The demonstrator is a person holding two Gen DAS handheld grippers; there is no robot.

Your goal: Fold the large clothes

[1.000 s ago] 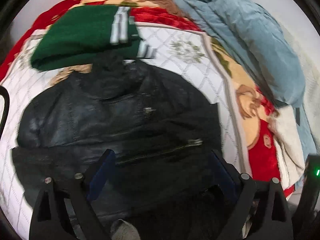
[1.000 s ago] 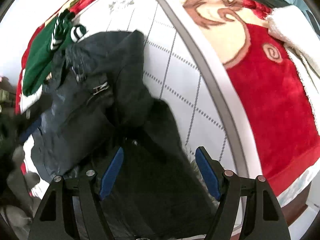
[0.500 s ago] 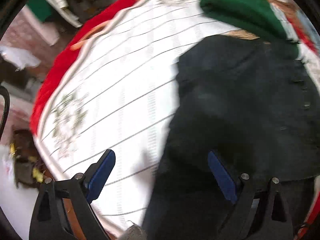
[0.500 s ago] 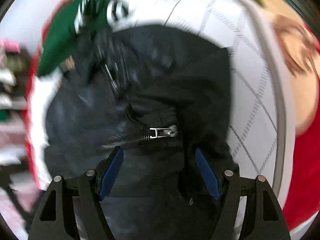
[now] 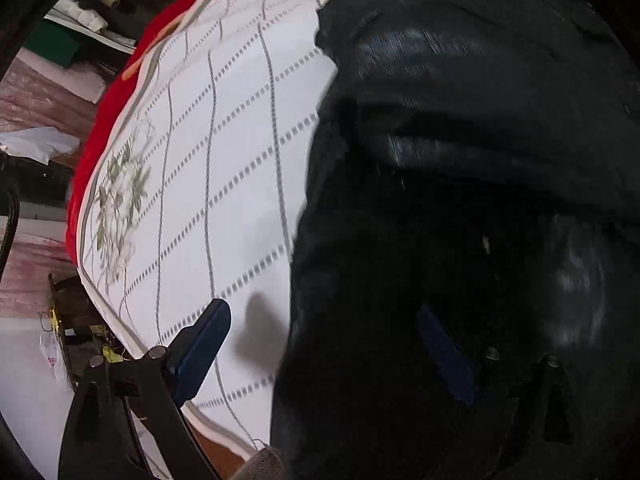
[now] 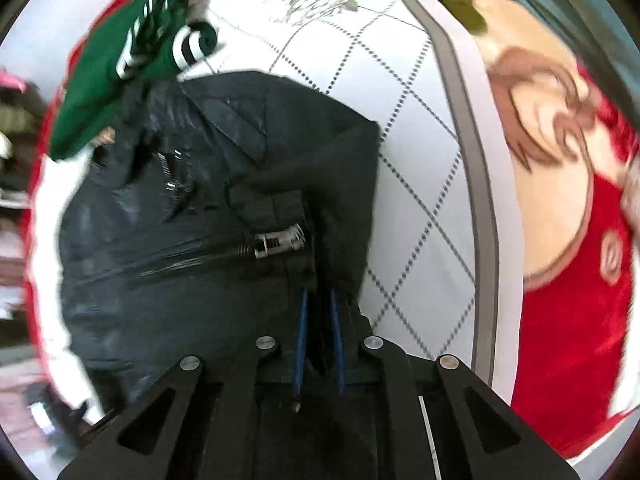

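A black leather jacket with a metal zip pull lies on the white quilted bedspread. My right gripper is shut on the jacket's near right edge, its blue pads pinching the black fabric. In the left wrist view the jacket fills the right half. My left gripper is open, low over the jacket's left edge: the left finger is over the bedspread, the right finger over the jacket.
A folded green sweater with white stripes lies just beyond the jacket's collar. The bed's red border is to the right, a grey-blue quilt at the far right. The bed's left edge drops to a cluttered floor.
My right gripper has closed on the jacket's near right edge. My left gripper swung left to the jacket's left side and came closer to it, staying open.
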